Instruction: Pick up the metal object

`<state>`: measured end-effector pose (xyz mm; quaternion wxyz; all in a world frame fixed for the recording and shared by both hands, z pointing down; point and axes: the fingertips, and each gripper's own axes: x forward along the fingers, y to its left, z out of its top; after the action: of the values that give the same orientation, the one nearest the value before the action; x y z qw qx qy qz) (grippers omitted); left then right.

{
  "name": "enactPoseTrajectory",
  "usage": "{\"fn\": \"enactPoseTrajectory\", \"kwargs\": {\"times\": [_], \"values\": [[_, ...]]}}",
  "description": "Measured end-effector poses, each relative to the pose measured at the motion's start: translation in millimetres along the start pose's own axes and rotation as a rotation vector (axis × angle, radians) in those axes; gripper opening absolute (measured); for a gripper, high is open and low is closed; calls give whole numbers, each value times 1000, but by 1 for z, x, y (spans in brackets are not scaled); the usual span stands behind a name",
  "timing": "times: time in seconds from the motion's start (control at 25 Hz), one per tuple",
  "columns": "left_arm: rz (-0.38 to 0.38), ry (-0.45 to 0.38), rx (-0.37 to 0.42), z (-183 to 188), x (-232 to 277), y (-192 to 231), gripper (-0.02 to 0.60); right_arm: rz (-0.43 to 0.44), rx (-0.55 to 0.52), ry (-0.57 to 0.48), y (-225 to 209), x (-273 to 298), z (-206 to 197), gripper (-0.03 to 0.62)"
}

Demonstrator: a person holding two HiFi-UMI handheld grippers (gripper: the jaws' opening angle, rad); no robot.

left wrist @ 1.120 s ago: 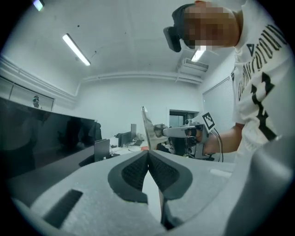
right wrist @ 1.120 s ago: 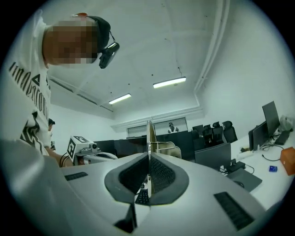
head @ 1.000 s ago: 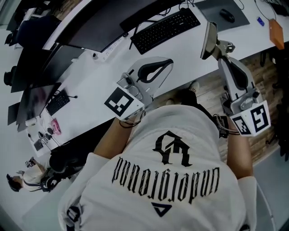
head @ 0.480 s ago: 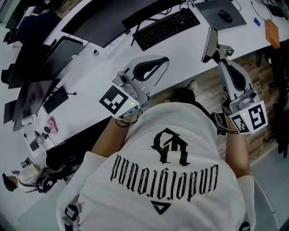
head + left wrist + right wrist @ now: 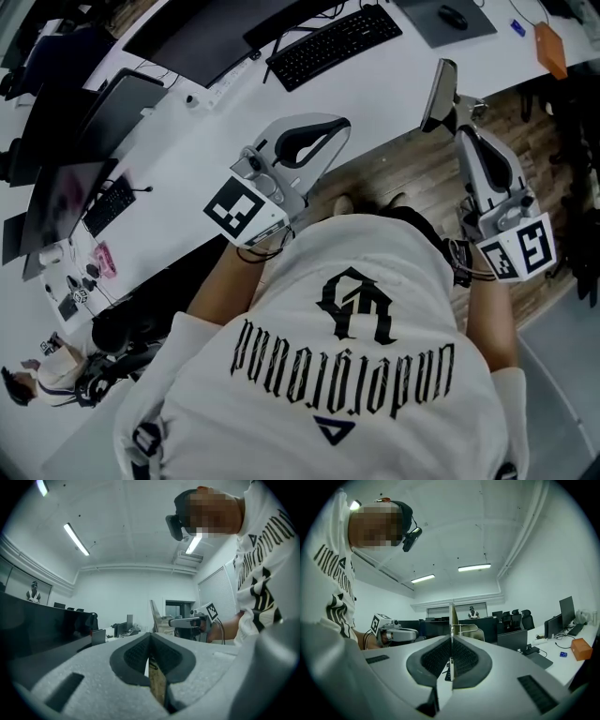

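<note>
Metal object, a thin flat grey metal plate [image 5: 438,94], is clamped at the tip of the right gripper [image 5: 457,120] and held up in the air, clear of the white desk [image 5: 216,131]. From the head view it stands at the desk's near edge, above the brown wooden floor [image 5: 412,169].

The person's right forearm reaches forward from a white printed T-shirt [image 5: 347,375]. The hand grips the tool just behind its marker cube, and the long pale body points away from the person. The left forearm reaches forward too, and the left gripper [image 5: 339,127] is held above the near part of the desk, well apart from the right one. A black keyboard [image 5: 333,42] lies farther back on the desk.

In the right gripper view the dark ribbed fingers [image 5: 436,656] press together on the plate [image 5: 452,613]. It shows edge-on there, as a narrow upright strip rising above the right gripper's [image 5: 451,637] tips.

In the left gripper view the fingers [image 5: 136,653] meet at their tips with nothing between them, so the left gripper [image 5: 150,637] is closed and empty. Beyond it that view shows the plate [image 5: 154,616] from the side: a pale, slightly leaning slab with a short horizontal piece where the right gripper [image 5: 171,622] holds it.

In the head view the plate's face looks dark grey and taller than it is wide, with a smaller, lighter metal part [image 5: 472,101] just beside the fingertips.
</note>
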<state>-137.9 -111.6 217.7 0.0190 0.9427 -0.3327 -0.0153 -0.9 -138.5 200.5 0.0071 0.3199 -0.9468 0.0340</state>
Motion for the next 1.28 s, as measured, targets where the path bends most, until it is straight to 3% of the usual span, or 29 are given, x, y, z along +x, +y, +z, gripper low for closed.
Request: {"fn": "enactPoseTrajectory", "kwargs": {"times": [0.44, 1.28], "values": [[78, 22, 27, 11, 30, -52, 15, 88, 9, -43, -17, -48, 12, 15], [238, 47, 17, -15, 87, -234, 15, 240, 27, -58, -46, -225, -1, 15]]}}
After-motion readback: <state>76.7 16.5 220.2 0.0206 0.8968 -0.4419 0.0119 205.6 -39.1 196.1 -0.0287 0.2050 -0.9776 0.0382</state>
